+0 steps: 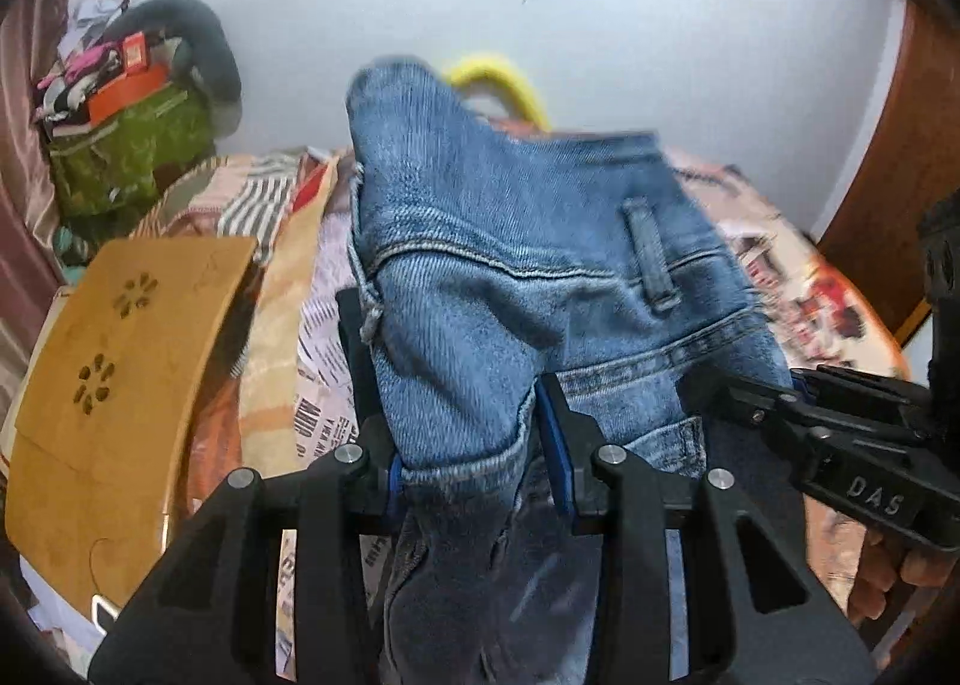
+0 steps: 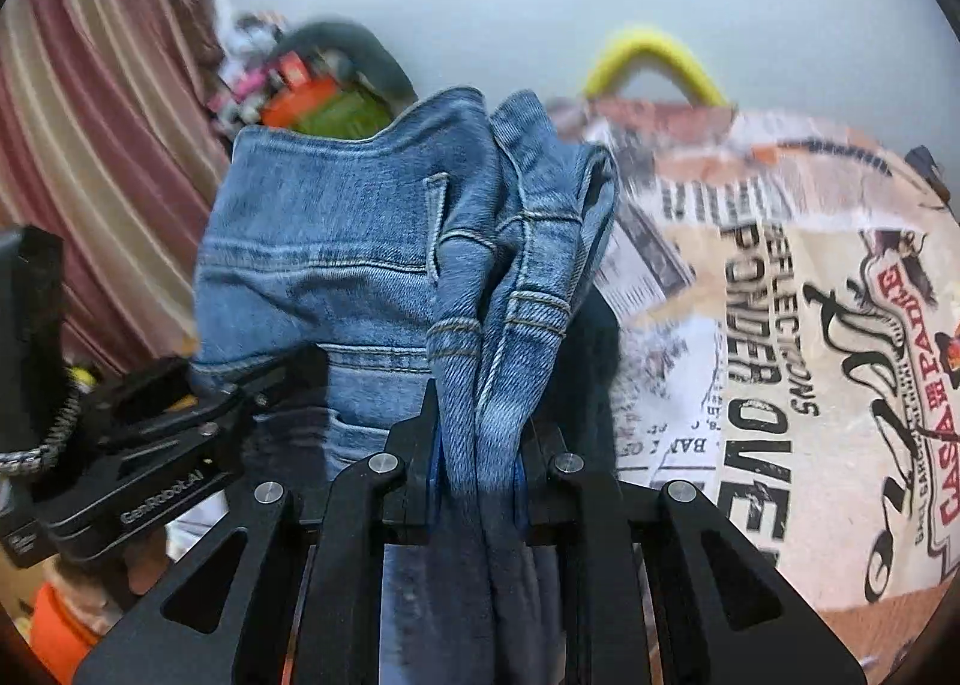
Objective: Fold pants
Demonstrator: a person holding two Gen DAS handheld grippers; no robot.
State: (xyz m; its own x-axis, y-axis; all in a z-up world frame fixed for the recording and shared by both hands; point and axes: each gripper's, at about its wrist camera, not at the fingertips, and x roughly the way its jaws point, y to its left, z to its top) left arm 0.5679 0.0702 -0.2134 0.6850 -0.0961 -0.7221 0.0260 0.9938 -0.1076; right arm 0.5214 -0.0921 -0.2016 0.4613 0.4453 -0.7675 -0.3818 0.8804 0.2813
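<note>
My left gripper (image 1: 462, 385) clamped on a bunched fold of the jeans (image 1: 528, 265), jaws pinching denim. My right gripper (image 2: 480, 421) likewise clamped on a gathered seam of the same jeans, held up above the bed (image 2: 780, 325). Far left: wooden lap tray (image 1: 120, 385), green bag (image 1: 132, 150). Beyond, yellow handle (image 2: 654, 54), white wall (image 1: 660, 54).

The faded blue denim pants (image 1: 510, 277) have pale tan double stitching. The matte black plastic left gripper (image 1: 462, 463) and the black right gripper (image 2: 480, 463) both have blue finger pads. At three o'clock in the right view, the cream bedsheet (image 2: 780, 325) has black newspaper print and red letters. At nine o'clock in the left view lies a tan wooden board (image 1: 114, 385) with flower-shaped cutouts. At ten o'clock stands a green patterned bag (image 1: 132, 150).
</note>
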